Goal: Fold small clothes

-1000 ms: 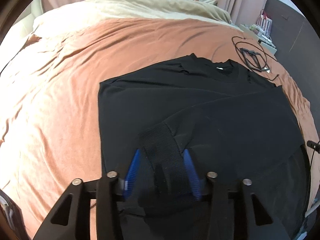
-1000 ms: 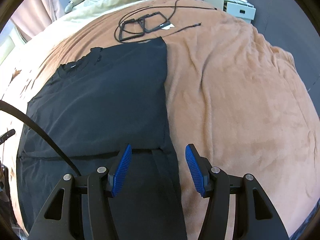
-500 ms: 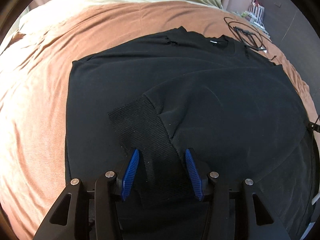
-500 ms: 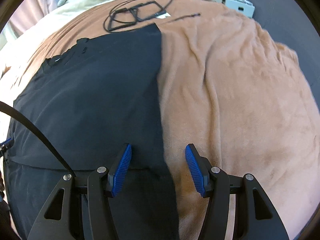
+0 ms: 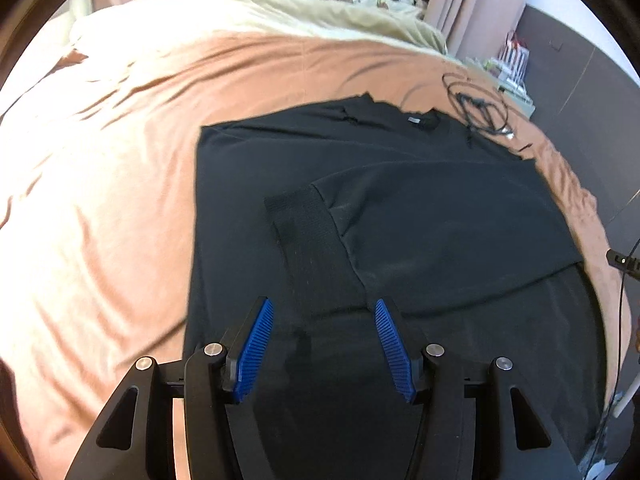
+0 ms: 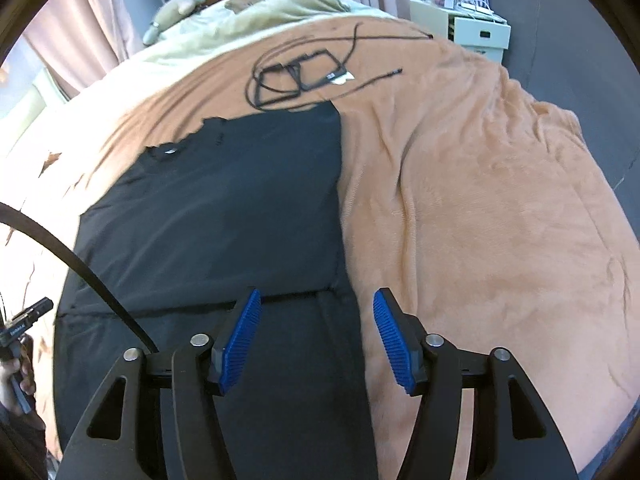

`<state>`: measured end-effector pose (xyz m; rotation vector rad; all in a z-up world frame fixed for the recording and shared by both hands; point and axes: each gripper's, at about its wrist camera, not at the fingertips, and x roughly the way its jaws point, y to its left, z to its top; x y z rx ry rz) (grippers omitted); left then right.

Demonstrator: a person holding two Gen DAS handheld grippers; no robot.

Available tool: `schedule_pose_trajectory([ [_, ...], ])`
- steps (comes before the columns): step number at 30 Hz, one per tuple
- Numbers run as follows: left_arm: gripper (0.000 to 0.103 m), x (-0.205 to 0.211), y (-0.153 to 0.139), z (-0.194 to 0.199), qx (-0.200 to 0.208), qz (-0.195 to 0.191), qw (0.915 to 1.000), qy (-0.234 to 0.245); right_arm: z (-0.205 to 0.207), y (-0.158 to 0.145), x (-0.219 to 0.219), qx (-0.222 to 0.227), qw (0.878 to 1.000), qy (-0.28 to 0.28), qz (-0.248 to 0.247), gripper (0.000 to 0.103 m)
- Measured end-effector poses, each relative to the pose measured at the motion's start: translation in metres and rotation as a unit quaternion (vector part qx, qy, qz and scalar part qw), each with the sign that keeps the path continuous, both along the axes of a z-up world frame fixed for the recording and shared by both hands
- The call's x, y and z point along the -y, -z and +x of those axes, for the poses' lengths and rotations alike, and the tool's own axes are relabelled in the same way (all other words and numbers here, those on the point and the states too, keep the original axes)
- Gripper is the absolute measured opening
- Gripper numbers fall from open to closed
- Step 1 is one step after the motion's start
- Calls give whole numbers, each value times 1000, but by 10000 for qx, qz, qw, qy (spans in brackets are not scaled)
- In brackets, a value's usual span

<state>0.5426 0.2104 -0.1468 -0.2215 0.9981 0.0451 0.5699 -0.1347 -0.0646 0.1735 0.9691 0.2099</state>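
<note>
So the black shirt (image 5: 400,208) is lying flat on the bed (image 5: 100,208), collar at the far end, with one sleeve (image 5: 316,256) folded across its middle. Left tongs (image 5: 324,344) have just been opening and hang apart over the near end of that sleeve, gripping nothing. Right tongs (image 6: 316,338) also just opened wider, empty, over the shirt's right edge. Cables (image 6: 304,72) sit past the collar.

I count one black sweatshirt (image 5: 400,216), one tangle of black cables (image 6: 304,72) at the bed's (image 6: 500,220) far edge, and two claws.
</note>
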Motion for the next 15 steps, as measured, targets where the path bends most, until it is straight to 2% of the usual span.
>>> schedule_pose_trajectory([
  [3,58,2,-19,-32,229,-134,9994,-220,-24,-18,3,164,9996,-129,193,65],
  [5,65,6,-32,-55,477,-121,9982,-339,-41,-30,4,259,9991,-176,269,69],
  [9,74,14,-52,-90,699,6,9970,-337,-75,-48,-2,449,9983,-328,163,77],
  [13,99,16,-69,-128,923,-55,9948,-426,-112,-66,-4,802,9962,-333,38,86],
  [15,103,19,-77,-148,1065,-3,9934,-428,-130,-73,-2,880,9955,-329,134,88],
])
